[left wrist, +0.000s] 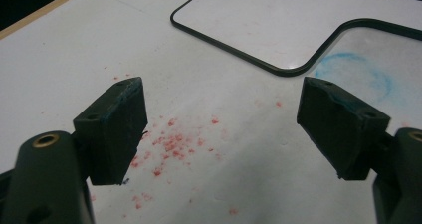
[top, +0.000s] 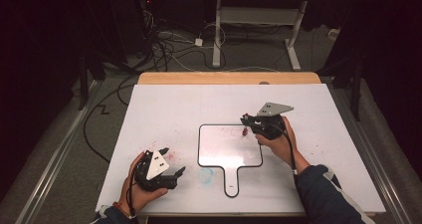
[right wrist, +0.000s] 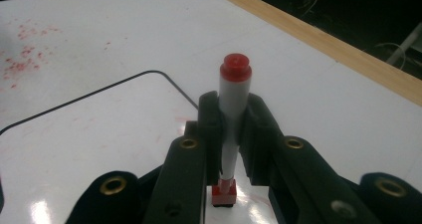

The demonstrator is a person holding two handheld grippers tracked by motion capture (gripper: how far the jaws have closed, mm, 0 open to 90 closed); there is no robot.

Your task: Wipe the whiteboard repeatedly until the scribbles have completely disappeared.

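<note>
Right gripper (right wrist: 233,129) clamped on red marker (right wrist: 234,92) – barrel pinched between both pads, red end cap sticking out past jaw tips, red tip end behind pads, over whiteboard (top: 226,147). In high view right gripper (top: 247,120) sits above board's far right corner. Left gripper (left wrist: 221,129) jaws wide apart, nothing between – rests on white table (top: 164,109), red specks (left wrist: 171,144) under its jaws, blue smudge (left wrist: 356,74) beyond one pad, board's edge just ahead.
</note>
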